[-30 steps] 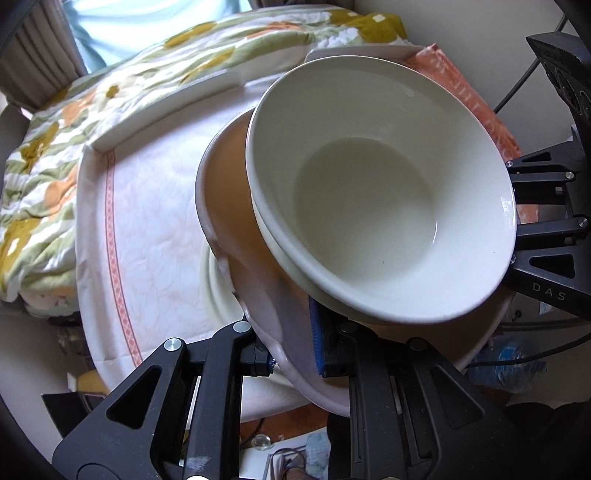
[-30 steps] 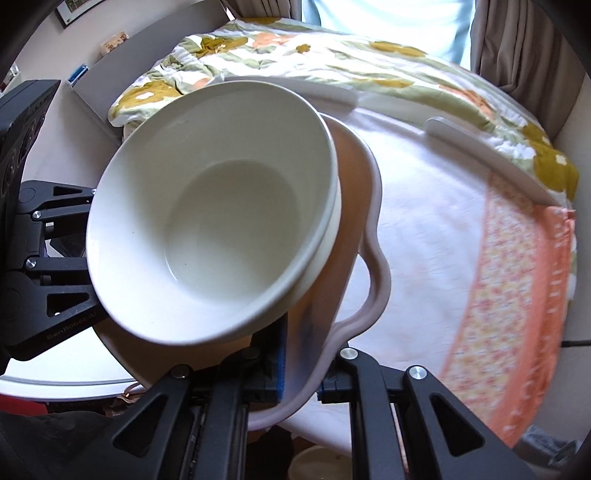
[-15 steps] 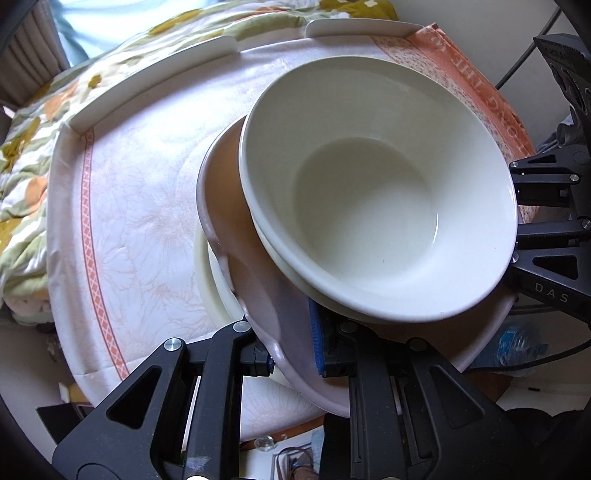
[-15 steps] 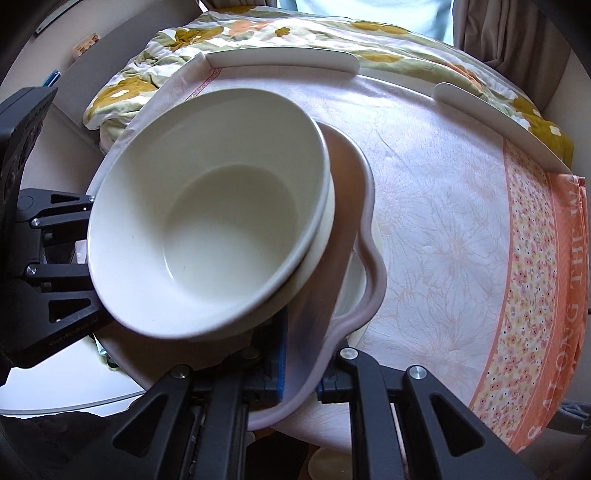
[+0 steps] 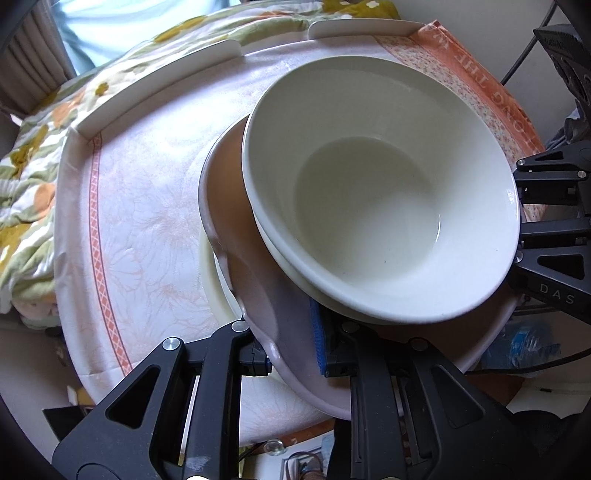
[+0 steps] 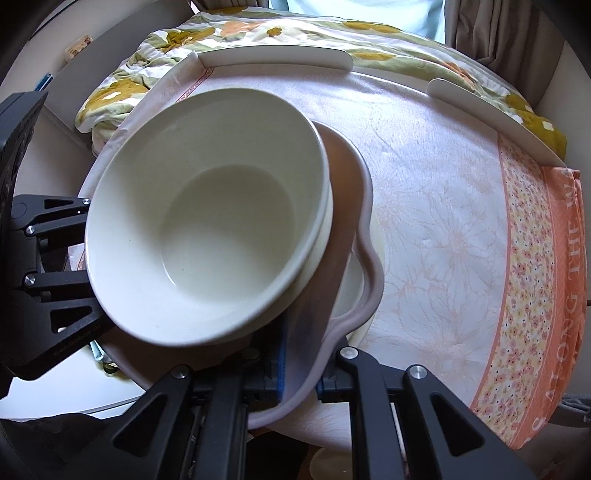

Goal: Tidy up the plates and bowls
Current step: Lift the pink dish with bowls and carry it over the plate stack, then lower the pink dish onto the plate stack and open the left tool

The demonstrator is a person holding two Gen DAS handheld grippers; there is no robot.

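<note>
Your left gripper point(image 5: 291, 350) is clamped on the near rim of the mauve scallop-edged ceramic plate point(image 5: 258, 295); your right gripper point(image 6: 299, 373) pinches the opposite rim the same way. Two nested cream ceramic bowls point(image 5: 369, 206) ride on the plate, filling the frame's centre. Keep both grips level so the bowls don't slide, and lower evenly onto the pale cream plate point(image 5: 210, 280) peeking out beneath. Under it lies a round table with a white floral cloth point(image 6: 443, 206); a flowered quilt point(image 6: 258, 33) fills the upper frame.
</note>
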